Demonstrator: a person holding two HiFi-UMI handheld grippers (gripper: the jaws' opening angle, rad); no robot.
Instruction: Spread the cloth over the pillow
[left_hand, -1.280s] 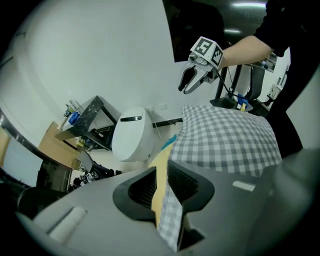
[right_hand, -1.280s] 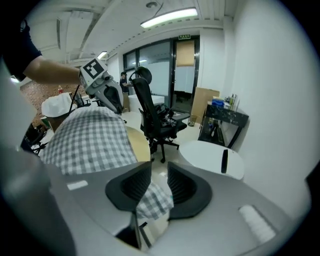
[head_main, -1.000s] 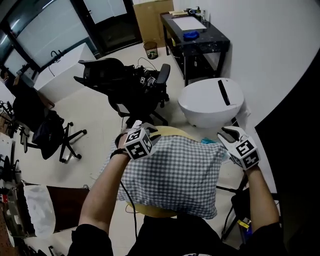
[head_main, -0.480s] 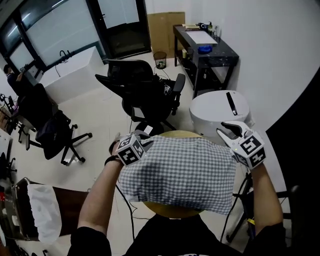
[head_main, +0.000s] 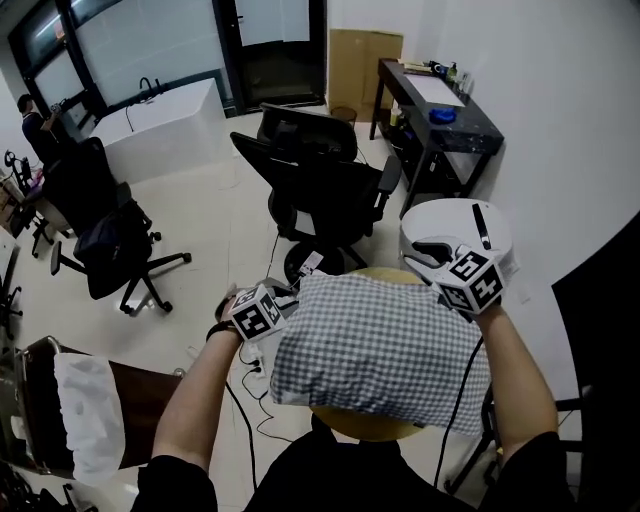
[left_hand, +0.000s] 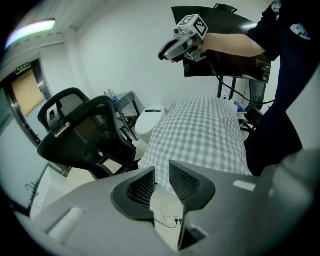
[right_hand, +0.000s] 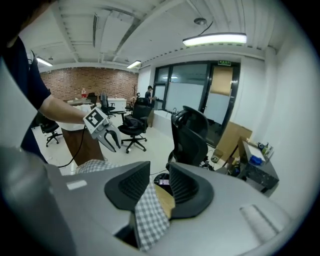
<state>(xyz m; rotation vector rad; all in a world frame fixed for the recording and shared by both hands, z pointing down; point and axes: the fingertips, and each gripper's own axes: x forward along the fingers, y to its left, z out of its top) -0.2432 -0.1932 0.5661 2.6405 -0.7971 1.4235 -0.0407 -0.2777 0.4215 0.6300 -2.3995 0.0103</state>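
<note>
**Head view with both gripper views: cloth laid over pillow.** The checked cloth (head_main: 380, 345) lies draped over the pillow, which shows only as a soft, rounded bulk beneath it. Both rest across a round wooden top (head_main: 365, 428) and overhang its left and right edges.

The left gripper (left_hand: 161, 170) stands at the cloth's far left corner. Its jaws are narrow and have just been opening. Between them we see only floor, with the cloth's edge just beyond the tips, so we read this gripper as holding nothing.

The right gripper (right_hand: 159, 172) stands at the far right corner. Its jaws are wider and have also just been opening. A strip of cloth hangs between them against one pad, with wood showing beside it, so we judge the pinch released.

**Handling.** We judge the cloth to be light, thin and limp, so it should wrinkle wherever it is let go and slide little on the pillow. The best hold is a shallow pinch on a corner or hem that takes the single layer alone. The pillow looks soft and light and is wider than its support. A tug on the cloth could therefore drag it off the edge, so we would smooth outward with little force
</note>
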